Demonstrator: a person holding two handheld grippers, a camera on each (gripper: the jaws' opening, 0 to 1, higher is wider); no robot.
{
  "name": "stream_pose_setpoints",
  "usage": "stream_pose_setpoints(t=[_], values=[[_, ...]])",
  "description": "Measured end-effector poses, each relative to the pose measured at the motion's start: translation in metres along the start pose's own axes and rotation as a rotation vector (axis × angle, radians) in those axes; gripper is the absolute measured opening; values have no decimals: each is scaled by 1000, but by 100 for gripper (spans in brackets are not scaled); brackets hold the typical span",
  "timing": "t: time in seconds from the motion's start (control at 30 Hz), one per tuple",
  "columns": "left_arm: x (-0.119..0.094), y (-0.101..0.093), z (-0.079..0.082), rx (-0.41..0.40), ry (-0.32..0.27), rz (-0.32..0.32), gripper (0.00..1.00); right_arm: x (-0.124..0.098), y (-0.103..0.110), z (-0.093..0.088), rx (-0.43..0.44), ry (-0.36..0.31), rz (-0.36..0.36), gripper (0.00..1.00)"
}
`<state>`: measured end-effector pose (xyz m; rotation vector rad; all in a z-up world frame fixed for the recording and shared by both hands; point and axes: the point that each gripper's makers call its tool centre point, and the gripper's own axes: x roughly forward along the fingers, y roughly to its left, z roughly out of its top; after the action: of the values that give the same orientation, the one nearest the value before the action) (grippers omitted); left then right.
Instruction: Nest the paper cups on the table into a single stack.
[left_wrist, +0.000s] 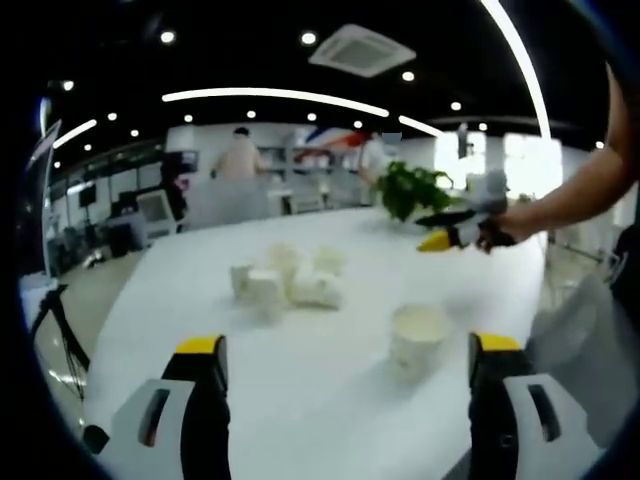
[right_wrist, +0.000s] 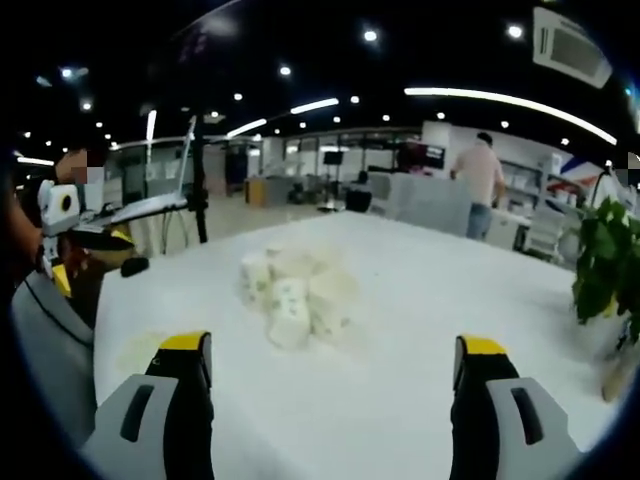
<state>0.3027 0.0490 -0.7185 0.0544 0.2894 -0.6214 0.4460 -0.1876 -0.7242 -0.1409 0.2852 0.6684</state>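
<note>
White table fills the foreground of an open office lit by ceiling strips and spotlights. Near its centre lies a loose cluster of paper cups, several tipped on their sides and touching. One single paper cup stands upright, apart from the cluster, toward the left gripper. Left gripper jaws stand wide apart, holding nothing. Right gripper jaws likewise stand wide, empty, facing the cluster. A potted plant sits at the table's edge. No legible writing or labels.
</note>
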Motion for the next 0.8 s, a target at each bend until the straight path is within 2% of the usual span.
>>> stream_pose_setpoints(t=[0.13, 0.27, 0.33, 0.43, 0.8], values=[[0, 0, 1, 12, -6, 1, 99, 15, 2, 4, 1, -14, 17, 98], [-1, 0, 0, 41, 1, 12, 99, 32, 3, 1, -2, 14, 49, 93], [-2, 1, 2, 45, -10, 19, 99, 38, 0, -1, -4, 23, 48, 95], [-3, 8, -4, 3, 20, 39, 99, 47, -1, 0, 10, 24, 51, 95], [-4, 14, -10, 5, 38, 51, 99, 84, -3, 12, 30, 16, 65, 95]])
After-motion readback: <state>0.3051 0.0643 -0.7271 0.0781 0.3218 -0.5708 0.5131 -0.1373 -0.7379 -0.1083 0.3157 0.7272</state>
